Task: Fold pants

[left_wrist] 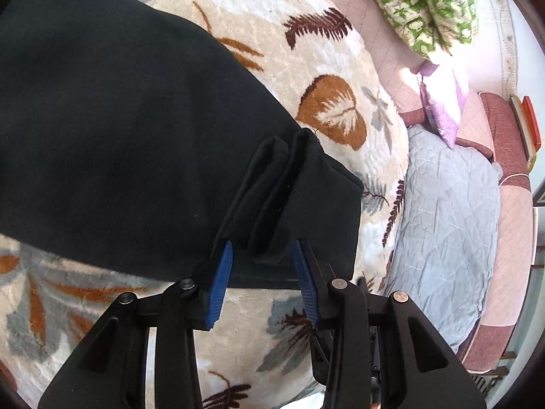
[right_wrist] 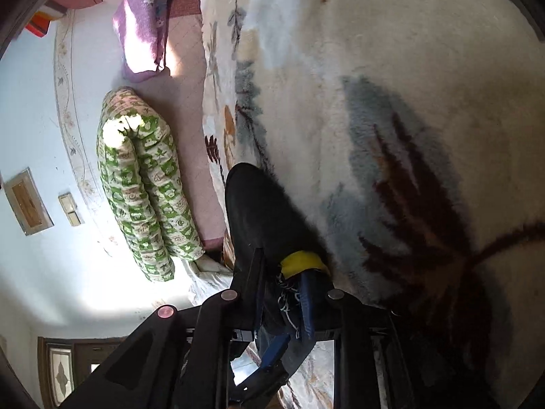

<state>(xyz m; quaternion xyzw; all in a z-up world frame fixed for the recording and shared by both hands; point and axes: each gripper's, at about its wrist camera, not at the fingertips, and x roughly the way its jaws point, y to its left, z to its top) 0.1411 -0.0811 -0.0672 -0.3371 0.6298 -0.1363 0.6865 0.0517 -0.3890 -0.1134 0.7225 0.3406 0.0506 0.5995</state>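
The left gripper (left_wrist: 264, 248) reached toward twelve o'clock, its blue-padded fingers (left_wrist: 219, 283) spread well apart at roughly eleven and one o'clock, bunched black cloth lying loose in the gap. The right gripper (right_wrist: 282, 272) pointed toward twelve o'clock too, its fingers drawn close together and clamped on dark fabric.

In the left wrist view the pants (left_wrist: 129, 129) lie on the leaf-patterned blanket (left_wrist: 340, 51), filling the frame from 9 to 12 o'clock, with the left gripper (left_wrist: 263, 248) at 6 o'clock, its fingers either side of a bunched fold at the pants' edge. At 3 o'clock a quilted pillow (left_wrist: 446, 218) lies just beside the blanket, a small pillow (left_wrist: 442, 109) behind it, a folded quilt (left_wrist: 425, 3) at 1 o'clock. In the right wrist view the right gripper (right_wrist: 282, 293) at 6 o'clock holds pants fabric, blanket at 2 o'clock.
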